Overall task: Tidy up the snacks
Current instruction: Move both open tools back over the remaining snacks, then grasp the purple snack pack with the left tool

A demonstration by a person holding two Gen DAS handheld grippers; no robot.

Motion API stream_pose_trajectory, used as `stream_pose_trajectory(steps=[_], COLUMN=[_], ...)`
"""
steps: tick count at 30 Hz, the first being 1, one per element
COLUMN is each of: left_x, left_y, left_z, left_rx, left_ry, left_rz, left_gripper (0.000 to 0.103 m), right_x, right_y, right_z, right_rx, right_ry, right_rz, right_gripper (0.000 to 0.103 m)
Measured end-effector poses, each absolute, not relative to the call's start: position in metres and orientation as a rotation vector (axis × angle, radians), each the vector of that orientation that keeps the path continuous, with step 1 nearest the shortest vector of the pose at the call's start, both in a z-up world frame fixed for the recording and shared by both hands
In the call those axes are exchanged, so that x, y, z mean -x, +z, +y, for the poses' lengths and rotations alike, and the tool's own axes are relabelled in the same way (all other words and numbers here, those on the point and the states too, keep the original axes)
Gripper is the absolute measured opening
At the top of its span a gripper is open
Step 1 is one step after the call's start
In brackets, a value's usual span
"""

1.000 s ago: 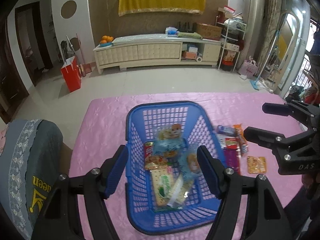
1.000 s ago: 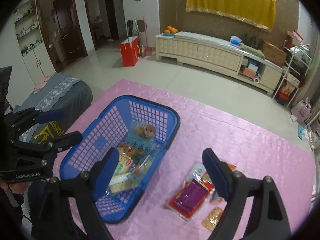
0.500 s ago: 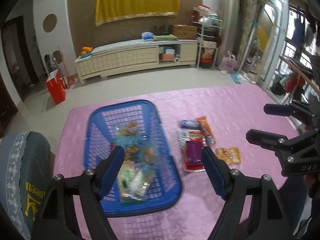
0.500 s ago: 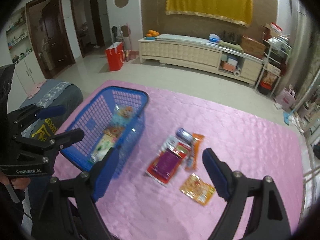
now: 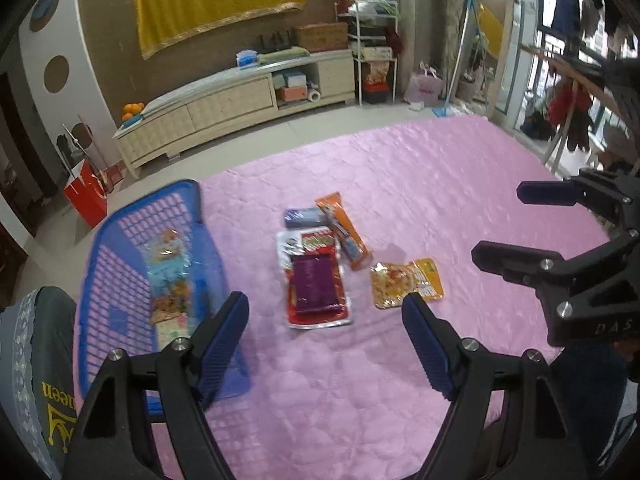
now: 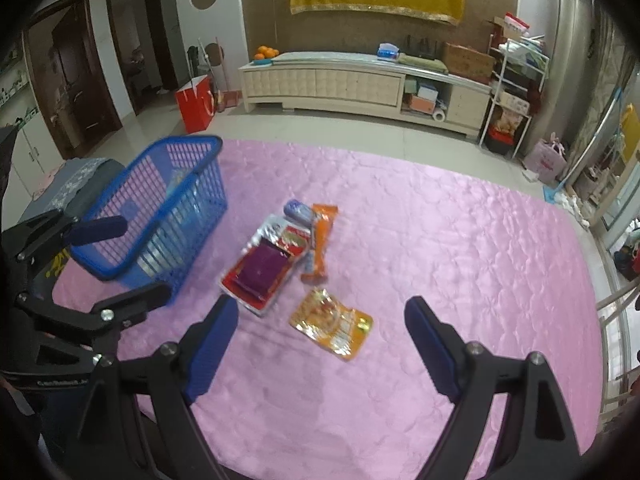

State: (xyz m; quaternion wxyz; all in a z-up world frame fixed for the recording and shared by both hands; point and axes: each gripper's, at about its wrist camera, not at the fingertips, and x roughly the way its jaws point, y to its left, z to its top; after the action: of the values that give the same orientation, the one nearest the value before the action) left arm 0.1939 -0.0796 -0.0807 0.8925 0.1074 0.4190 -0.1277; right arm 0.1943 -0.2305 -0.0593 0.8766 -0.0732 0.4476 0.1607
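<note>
A blue plastic basket (image 5: 120, 240) (image 6: 160, 200) stands at the left of the pink table with several snack packets (image 5: 168, 272) inside. To its right lie loose snacks: a red tray pack with a purple packet (image 5: 316, 284) (image 6: 260, 268), an orange stick pack (image 5: 344, 228) (image 6: 320, 240), a small bluish packet (image 5: 304, 216) (image 6: 298, 210) and a yellow-orange pouch (image 5: 406, 280) (image 6: 332, 322). My left gripper (image 5: 324, 320) (image 6: 132, 260) hovers open above the red pack. My right gripper (image 6: 320, 312) (image 5: 498, 220) hovers open above the yellow pouch. Neither holds anything.
A pink quilted cloth (image 6: 440, 260) covers the table. A chair with a grey cover (image 5: 32, 360) stands at the table's left edge beside the basket. Beyond the far edge are a tiled floor, a red bag (image 6: 196, 104) and a long cream cabinet (image 6: 340, 80).
Both grippers have swung right, from over the basket to over the loose snacks. The basket now sits at the left of both views. Nothing was picked up.
</note>
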Motion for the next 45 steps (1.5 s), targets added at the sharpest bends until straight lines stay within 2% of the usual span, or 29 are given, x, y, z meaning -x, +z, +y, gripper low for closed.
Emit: stream_pose_trajectory(steps=[17,21,25,41,44,45], left_x=[-0.258,-0.279,-0.299,-0.329,-0.331,-0.332], left_y=[-0.158,-0.174,-0.196,-0.223,-0.224,-0.226], left_z=[-0.108,-0.107,-0.109,-0.099,-0.100,-0.099], left_rx=[-0.216,-0.263,-0.317,-0.314,-0.312,-0.310], left_ry=[-0.173,-0.124,-0.095,-0.149,-0.165,-0.169], left_rz=[1.022,1.045,1.081,1.134,1.152,1.161], left_gripper=[0.076,0.072,0.059,0.059,0.050,0.050], right_x=[-0.246,-0.264,-0.274,-0.285,-0.286,-0.286], right_y=[-0.142,-0.157,-0.172,-0.190,-0.191,-0.190], right_z=[-0.261,-0.254,-0.249,-0.237,-0.235,-0.236], right_rx=[0.150,0.140,0.151,0.170,0.166,0.164], right_ry=[0.326,0.327,0.328,0.395,0.390,0.391], right_rz=[1.045,1.058,1.055,1.080,1.085,1.084], right_gripper=[0.088,0.088,0.088,0.088,0.088,0.088])
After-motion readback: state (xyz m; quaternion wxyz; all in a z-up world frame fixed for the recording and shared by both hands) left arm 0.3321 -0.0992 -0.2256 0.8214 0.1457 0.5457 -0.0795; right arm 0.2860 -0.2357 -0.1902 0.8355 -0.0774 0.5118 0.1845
